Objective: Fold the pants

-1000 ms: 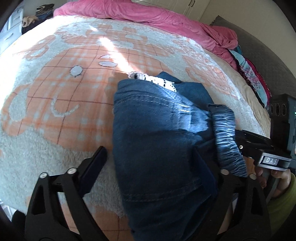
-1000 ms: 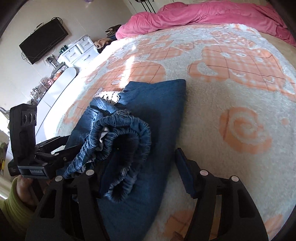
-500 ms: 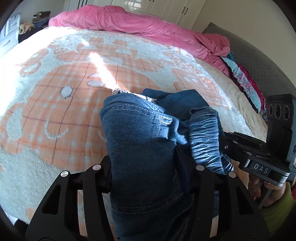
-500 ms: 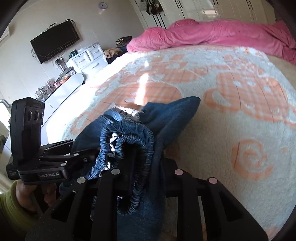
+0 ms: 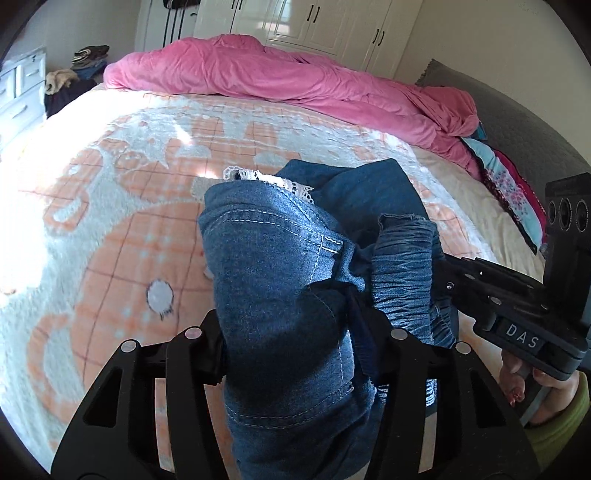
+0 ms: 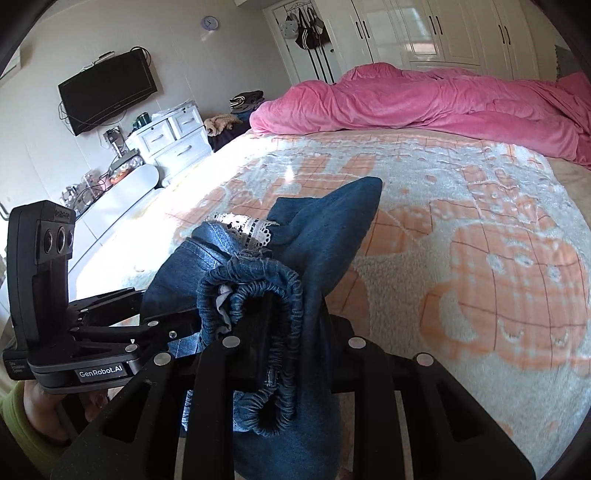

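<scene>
The pants (image 5: 280,295), blue denim with a gathered elastic waistband (image 6: 273,295) and a strip of white lace trim (image 5: 273,182), are bunched up and held just above the bed (image 5: 110,221), their far end drooping toward the blanket. The left hand-held gripper (image 5: 295,339) is clamped on a thick fold of denim, the cloth filling the space between its two black fingers. The right hand-held gripper (image 6: 291,339) is clenched on the waistband end, its fingers drawn close with the elastic band and dark cloth pinched between them. Each gripper appears in the other's view, close alongside, held by a hand in a yellow-green sleeve (image 5: 554,424). Under the pants lies a fluffy white and orange blanket (image 6: 480,258) spread over the bed. A rumpled pink duvet (image 6: 443,99) is heaped along the far side. Beyond it stand white wardrobe doors (image 6: 443,33); a television (image 6: 107,92) hangs on the wall above a white dresser (image 6: 170,136).
</scene>
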